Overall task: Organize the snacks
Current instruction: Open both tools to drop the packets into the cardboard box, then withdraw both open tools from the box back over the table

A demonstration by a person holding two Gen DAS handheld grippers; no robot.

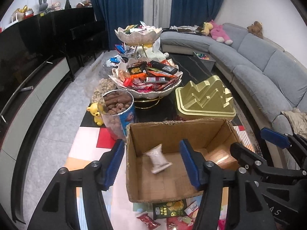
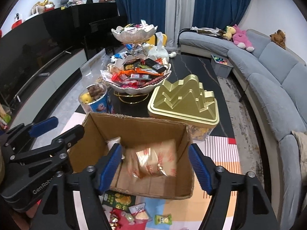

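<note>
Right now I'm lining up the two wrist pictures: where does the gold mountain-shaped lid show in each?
Left wrist view: the gold mountain-shaped lid sits right of centre, just behind the cardboard box.
Right wrist view: the lid sits right of centre, behind the box's far right corner.
Shared landmark: the two-tier snack stand, left of and behind the lid in both.

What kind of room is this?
It looks like a living room at home. There's a long grey sofa with stuffed toys on it, blue curtains, and a coffee table piled with snacks.
</note>
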